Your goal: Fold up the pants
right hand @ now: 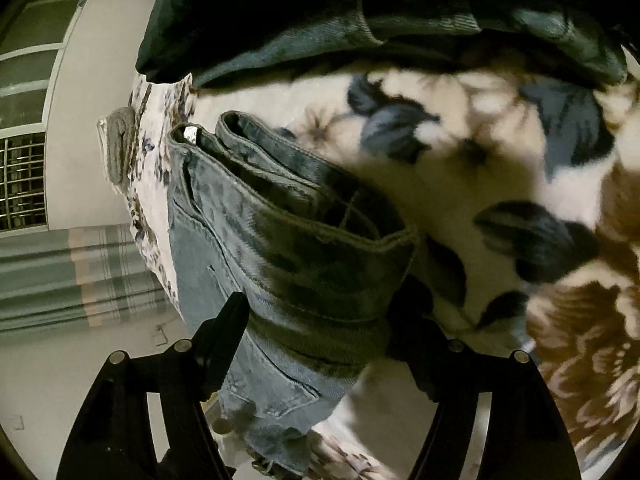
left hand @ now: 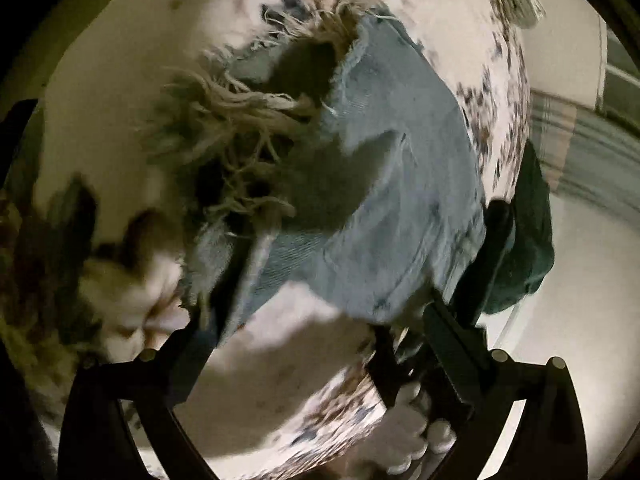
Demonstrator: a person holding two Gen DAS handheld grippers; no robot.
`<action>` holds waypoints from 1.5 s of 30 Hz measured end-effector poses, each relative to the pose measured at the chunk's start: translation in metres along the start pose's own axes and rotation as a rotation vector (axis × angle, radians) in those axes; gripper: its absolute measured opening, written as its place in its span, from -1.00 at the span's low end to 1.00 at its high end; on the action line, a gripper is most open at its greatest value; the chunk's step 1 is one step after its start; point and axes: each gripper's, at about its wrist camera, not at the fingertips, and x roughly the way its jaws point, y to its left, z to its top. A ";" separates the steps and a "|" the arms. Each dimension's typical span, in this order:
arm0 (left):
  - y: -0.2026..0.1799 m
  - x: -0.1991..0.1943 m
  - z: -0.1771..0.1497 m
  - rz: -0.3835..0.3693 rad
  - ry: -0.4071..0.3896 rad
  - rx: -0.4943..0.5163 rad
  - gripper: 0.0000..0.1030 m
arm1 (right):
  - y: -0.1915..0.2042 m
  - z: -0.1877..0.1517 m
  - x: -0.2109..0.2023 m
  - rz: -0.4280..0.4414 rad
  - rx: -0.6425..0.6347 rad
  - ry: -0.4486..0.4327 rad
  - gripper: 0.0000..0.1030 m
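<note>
Denim, pale blue and frayed: pants (left hand: 384, 184) spread across middle of left wrist view, ragged hem threads (left hand: 224, 120) fanning toward upper left, cloth lying on floral blanket (left hand: 504, 80). Left gripper (left hand: 320, 292) low in frame, jaws standing wide on either side of the fabric's lower edge; left finger (left hand: 188, 336) at the hem side, right finger (left hand: 452, 328) under the far edge. Spread apart, not pinching, though blur makes contact hard to judge. Probably placed so as to bracket the leg end before taking hold.

Right wrist view: same pants (right hand: 248, 248) filling centre, waistband (right hand: 320, 216) gaping toward upper middle, metal button (right hand: 191, 133) glinting at upper left of the garment. Right gripper (right hand: 320, 340) at bottom, jaws wide, waistband end lying between them; left finger (right hand: 224, 328) resting at the denim's edge, right finger largely hidden behind the band. No squeeze visible, so taken as open around the waist end. Dark garment (right hand: 360, 12) bunched across top of frame, apart from the task. Striped curtain (right hand: 80, 272) and window (right hand: 24, 120) at left edge.

Judged early in the fold: garment seemingly halved lengthwise already, both ends straddled, likely so waist and hem can be brought together. Risk: loose fringe snagging a finger, or thick waistband slipping from a shallow grip.
</note>
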 end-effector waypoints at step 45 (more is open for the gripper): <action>-0.006 0.002 0.067 -0.136 -0.254 0.113 -0.45 | 0.022 -0.014 0.010 0.101 0.018 -0.155 -0.29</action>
